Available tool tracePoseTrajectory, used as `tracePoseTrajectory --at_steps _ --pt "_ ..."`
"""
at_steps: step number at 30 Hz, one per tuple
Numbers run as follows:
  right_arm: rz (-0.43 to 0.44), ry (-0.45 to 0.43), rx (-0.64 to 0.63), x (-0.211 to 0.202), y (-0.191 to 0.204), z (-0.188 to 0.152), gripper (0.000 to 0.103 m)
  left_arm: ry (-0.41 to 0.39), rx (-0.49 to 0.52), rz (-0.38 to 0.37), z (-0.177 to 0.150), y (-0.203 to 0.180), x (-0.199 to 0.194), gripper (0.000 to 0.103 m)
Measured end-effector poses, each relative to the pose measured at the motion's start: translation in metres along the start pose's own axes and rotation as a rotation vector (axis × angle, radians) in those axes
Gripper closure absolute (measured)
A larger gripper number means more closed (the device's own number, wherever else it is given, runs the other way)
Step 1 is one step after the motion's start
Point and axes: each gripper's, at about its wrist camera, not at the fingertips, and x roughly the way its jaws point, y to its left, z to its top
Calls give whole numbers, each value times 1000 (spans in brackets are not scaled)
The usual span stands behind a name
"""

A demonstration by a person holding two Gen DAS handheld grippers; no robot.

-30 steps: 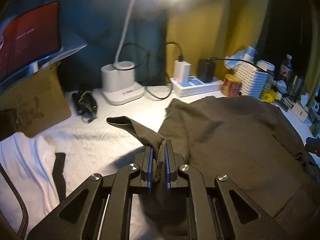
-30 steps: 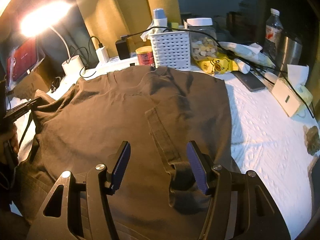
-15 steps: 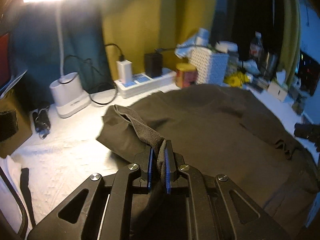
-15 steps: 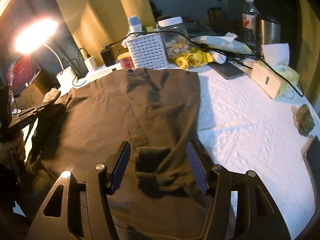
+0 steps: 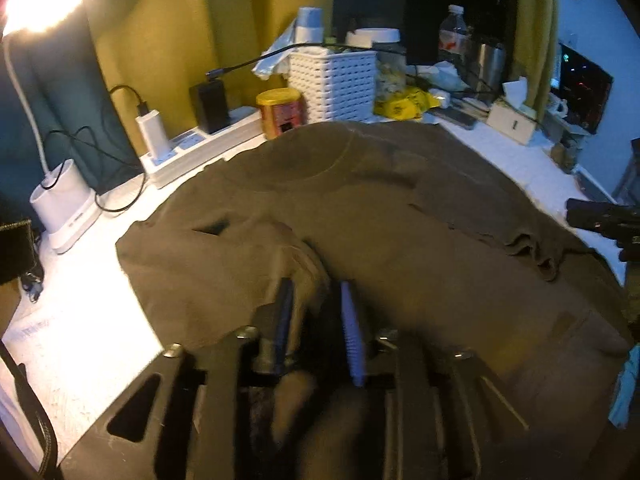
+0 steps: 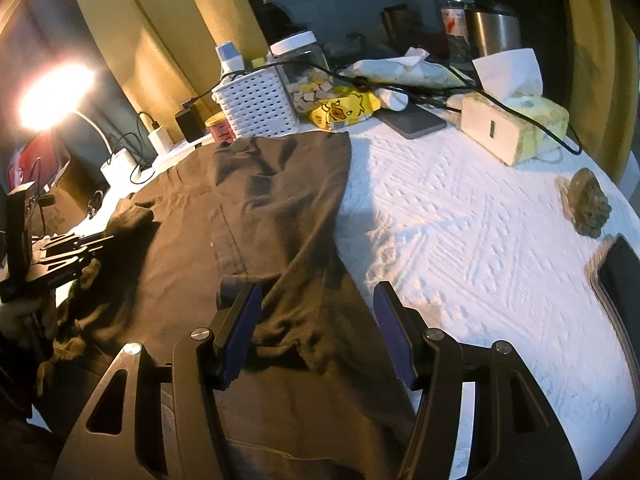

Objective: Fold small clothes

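Left gripper (image 5: 314,320) jaws opening, sleeve fold of dark brown cotton shirt (image 5: 400,248) between them; right gripper (image 6: 316,332) jaws apart, empty. Risk: sleeve snags on pad, drags fold loose.

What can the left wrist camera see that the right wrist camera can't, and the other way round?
Only the left wrist view shows the left gripper from behind: its jaws are opening with a fold of the brown shirt between them, and a dark screen glows far right.

Only the right wrist view shows the open right gripper close up, the tissue box and a brown lump.

Both show the shirt, white basket and lamp.
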Motion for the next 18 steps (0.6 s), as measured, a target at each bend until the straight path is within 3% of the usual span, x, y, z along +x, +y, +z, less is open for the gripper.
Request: tracePoseTrajectory --at_steps 7,13,18 --pt "7 -5 9 2 -3 0 41 9 13 -16 9 0 0 68" --pt "3 -6 14 0 -5 0 41 105 12 -19 5 2 23 68" --pt "-9 -1 20 0 -7 -2 41 87 15 4 -5 9 0 68"
